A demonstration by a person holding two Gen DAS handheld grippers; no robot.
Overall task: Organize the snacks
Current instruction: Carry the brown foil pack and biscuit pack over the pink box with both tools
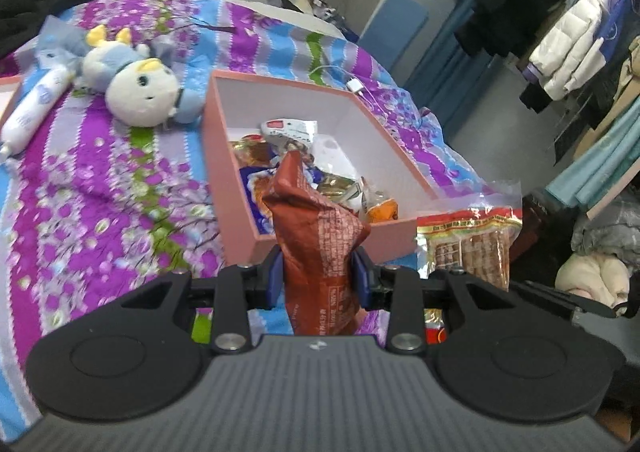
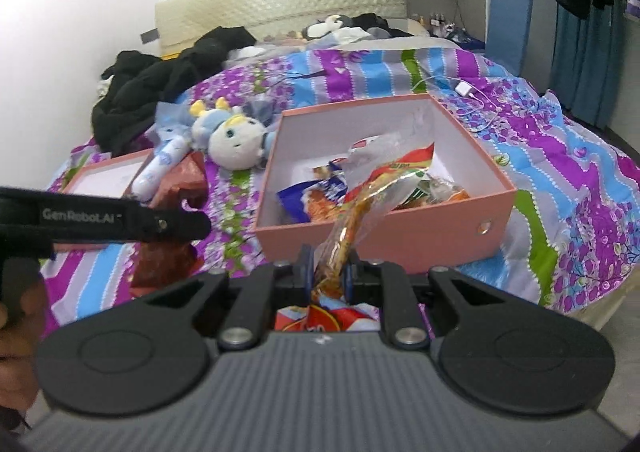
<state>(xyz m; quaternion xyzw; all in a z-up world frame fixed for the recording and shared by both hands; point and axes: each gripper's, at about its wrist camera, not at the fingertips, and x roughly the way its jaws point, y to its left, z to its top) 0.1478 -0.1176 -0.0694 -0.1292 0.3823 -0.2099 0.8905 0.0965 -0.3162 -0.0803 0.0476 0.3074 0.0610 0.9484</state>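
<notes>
Two snacks are in transit toward the pink box [image 2: 384, 236] on the floral bedspread [image 1: 100, 192]. Left gripper [image 1: 318, 276] pinches a brown snack bag [image 1: 316, 236]; right gripper [image 2: 329, 276] clamps a clear cracker packet [image 2: 360, 204]. Next move, I judge: carry both over the rim and release.

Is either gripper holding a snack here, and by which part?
Both. The left gripper clamps the brown snack bag around its lower middle; the right gripper pinches the clear snack packet near its lower end.
</notes>
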